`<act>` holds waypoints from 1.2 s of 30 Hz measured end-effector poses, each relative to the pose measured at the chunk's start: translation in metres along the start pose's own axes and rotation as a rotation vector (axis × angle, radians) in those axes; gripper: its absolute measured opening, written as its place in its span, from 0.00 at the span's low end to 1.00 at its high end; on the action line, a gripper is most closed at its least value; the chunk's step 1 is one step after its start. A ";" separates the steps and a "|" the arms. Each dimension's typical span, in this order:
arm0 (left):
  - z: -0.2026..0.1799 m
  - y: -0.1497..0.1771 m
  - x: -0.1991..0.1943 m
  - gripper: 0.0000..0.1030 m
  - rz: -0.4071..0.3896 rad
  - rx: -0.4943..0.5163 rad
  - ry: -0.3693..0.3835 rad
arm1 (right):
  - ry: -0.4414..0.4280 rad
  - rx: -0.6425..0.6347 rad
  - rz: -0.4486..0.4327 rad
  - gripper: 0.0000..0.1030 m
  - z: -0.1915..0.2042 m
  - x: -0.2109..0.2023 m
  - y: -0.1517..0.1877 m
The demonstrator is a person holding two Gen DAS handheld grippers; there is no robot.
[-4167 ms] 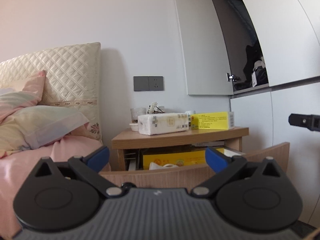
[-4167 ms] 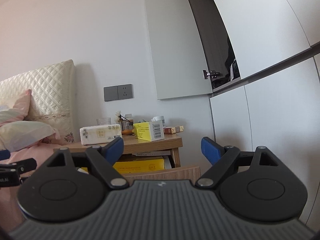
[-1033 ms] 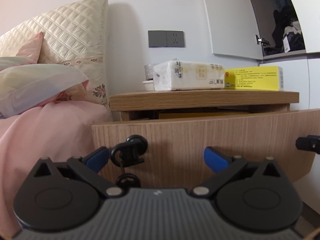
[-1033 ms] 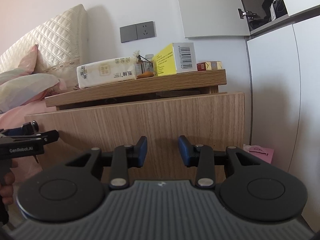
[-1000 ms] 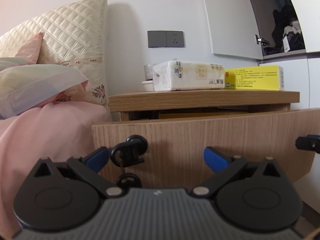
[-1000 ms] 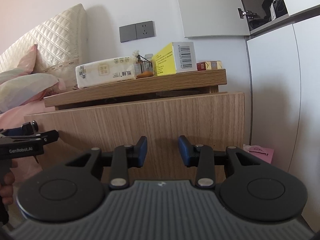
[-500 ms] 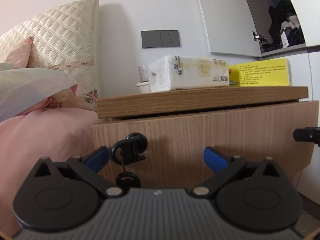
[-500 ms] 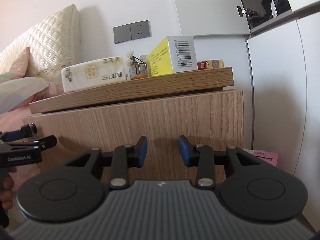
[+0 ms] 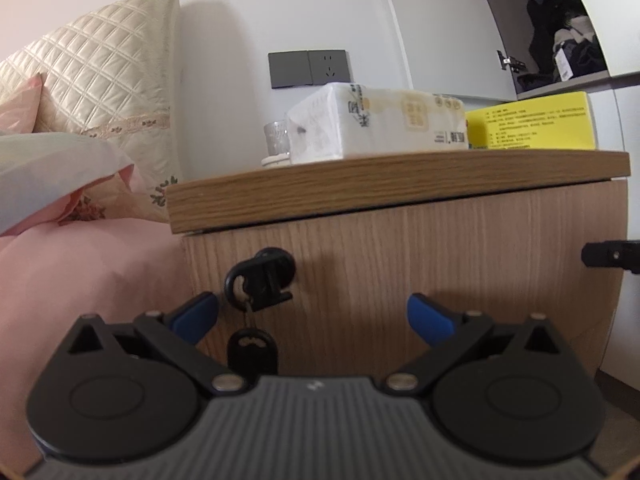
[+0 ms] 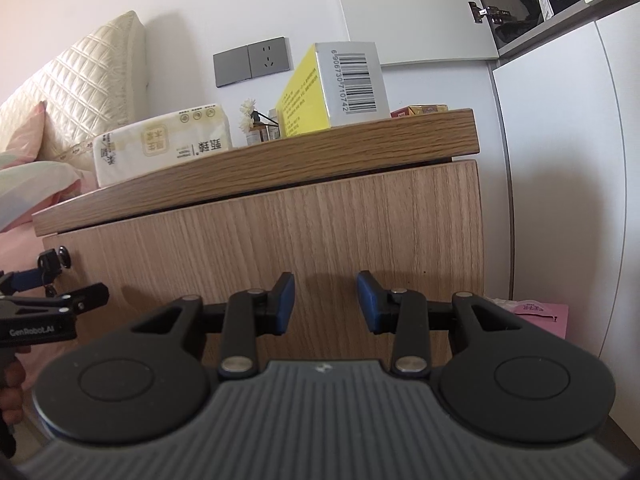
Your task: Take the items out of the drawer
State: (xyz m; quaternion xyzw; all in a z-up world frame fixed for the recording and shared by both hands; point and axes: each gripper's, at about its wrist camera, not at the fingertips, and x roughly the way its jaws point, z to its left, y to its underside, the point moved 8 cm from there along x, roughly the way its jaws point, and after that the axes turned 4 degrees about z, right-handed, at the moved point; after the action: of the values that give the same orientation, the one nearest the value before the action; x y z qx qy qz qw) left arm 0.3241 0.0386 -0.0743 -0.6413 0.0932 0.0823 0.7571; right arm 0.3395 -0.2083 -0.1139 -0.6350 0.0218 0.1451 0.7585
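A wooden nightstand [image 9: 396,184] carries a tissue pack [image 9: 376,120], yellow box [image 9: 532,120] and small glass [image 9: 276,138].

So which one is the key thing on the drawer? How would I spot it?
Find the wooden bedside table next to the pink bed. Look at the drawer front under its top, near the edge closest to the bed. The black key sticks out of the lock there, with a second black key dangling below; nothing else on the wood is black.

right tool [image 10: 325,300] held narrowly parted, empty, facing drawer [image 10: 280,248] | drawer front shut under bench [image 10: 260,168] | left tool [image 10: 56,298] seen beside key [image 10: 54,260]
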 end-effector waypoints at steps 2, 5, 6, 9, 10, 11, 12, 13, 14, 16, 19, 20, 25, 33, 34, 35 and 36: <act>0.000 0.001 0.003 0.99 0.002 0.002 -0.003 | -0.003 -0.001 -0.005 0.38 0.000 0.001 0.000; -0.001 0.001 0.003 0.99 -0.004 0.004 -0.019 | -0.007 -0.010 -0.005 0.38 -0.001 0.002 0.002; -0.001 0.001 0.003 0.99 -0.006 0.004 -0.024 | -0.010 -0.010 -0.004 0.38 -0.001 0.002 0.003; -0.002 0.003 0.003 0.99 -0.010 0.013 -0.033 | -0.013 -0.013 0.000 0.38 -0.003 0.002 0.005; -0.002 0.003 0.003 1.00 -0.008 0.007 -0.032 | -0.014 -0.015 0.002 0.38 -0.003 0.002 0.006; -0.002 0.003 0.004 1.00 -0.003 -0.001 -0.031 | -0.014 -0.018 0.005 0.37 -0.003 0.003 0.007; -0.002 0.002 0.004 1.00 0.006 -0.006 -0.030 | -0.013 -0.019 0.012 0.37 -0.004 0.003 0.008; -0.003 0.001 0.004 1.00 0.015 -0.007 -0.027 | -0.010 -0.014 0.019 0.38 -0.005 0.004 0.009; -0.004 0.000 0.004 1.00 0.021 -0.004 -0.021 | -0.007 -0.008 0.025 0.38 -0.007 0.004 0.009; -0.007 -0.003 0.000 1.00 0.020 0.002 -0.013 | -0.004 0.003 0.033 0.38 -0.010 0.004 0.009; -0.011 -0.006 -0.005 1.00 0.029 -0.004 -0.015 | -0.008 0.007 0.036 0.38 -0.011 -0.001 0.007; -0.012 -0.007 -0.007 1.00 0.035 -0.006 -0.019 | -0.011 0.008 0.036 0.38 -0.012 -0.003 0.006; -0.012 -0.013 -0.020 1.00 0.051 -0.023 -0.037 | -0.034 0.012 0.047 0.38 -0.010 -0.018 0.001; -0.003 -0.011 -0.058 1.00 0.084 -0.086 -0.078 | -0.075 -0.010 0.050 0.38 0.001 -0.047 -0.011; -0.002 -0.011 -0.063 1.00 0.086 -0.092 -0.084 | -0.073 -0.009 0.047 0.38 0.001 -0.051 -0.012; -0.001 -0.012 -0.068 1.00 0.084 -0.096 -0.087 | -0.072 -0.008 0.046 0.38 0.001 -0.055 -0.013; 0.000 -0.013 -0.075 1.00 0.078 -0.102 -0.090 | -0.074 -0.006 0.045 0.38 0.001 -0.059 -0.013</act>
State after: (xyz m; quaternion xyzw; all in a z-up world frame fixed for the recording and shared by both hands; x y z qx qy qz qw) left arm 0.2546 0.0365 -0.0431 -0.6704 0.0798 0.1452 0.7232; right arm 0.2860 -0.2208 -0.0879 -0.6310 0.0077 0.1856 0.7533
